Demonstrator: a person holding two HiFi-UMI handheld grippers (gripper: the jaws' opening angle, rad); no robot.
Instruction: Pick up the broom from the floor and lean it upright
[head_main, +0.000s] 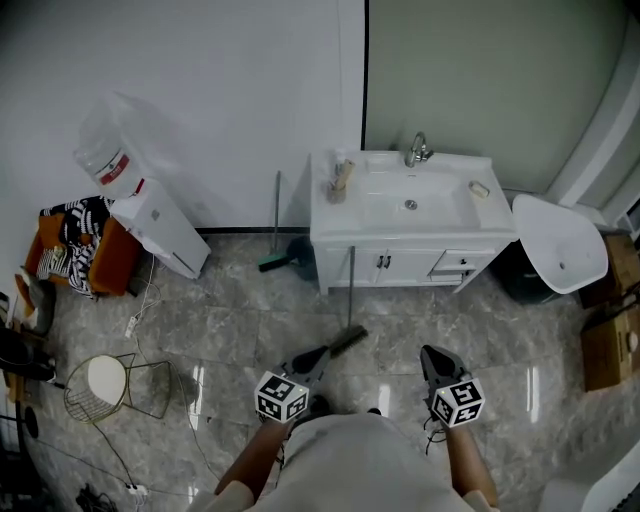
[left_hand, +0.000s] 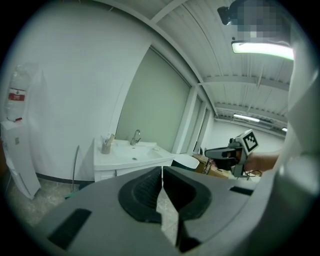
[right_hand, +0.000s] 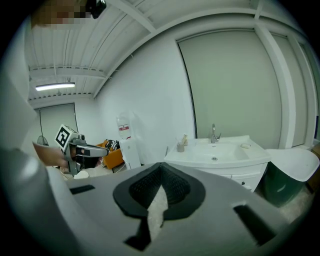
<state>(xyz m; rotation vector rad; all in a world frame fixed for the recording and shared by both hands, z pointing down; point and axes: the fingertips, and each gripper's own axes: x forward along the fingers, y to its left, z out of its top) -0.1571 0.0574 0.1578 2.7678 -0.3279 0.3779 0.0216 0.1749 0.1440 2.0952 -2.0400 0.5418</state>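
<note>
As I look down from the head camera, the broom (head_main: 352, 290) stands upright against the front of the white sink cabinet (head_main: 400, 265). Its handle top is at the counter's front edge and its dark head is on the marble floor (head_main: 230, 330) just below. Neither of my 2 tools holds it.

The left tongs (head_main: 316, 357) show just beside the broom head in that view. Their own camera shows the 2 jaws pressed together at the tips with nothing between them. The right tongs (head_main: 432, 356) hang further right, well apart from the broom, and their camera shows the jaws likewise closed tip to tip and empty. Both point toward the cabinet.

A second long-handled brush (head_main: 277, 215) leans on the white wall left of the cabinet, beside a dark dustpan (head_main: 300, 255). A water dispenser (head_main: 150, 225) stands further left. A bin with a white lid (head_main: 560, 245) sits right of the cabinet.
</note>
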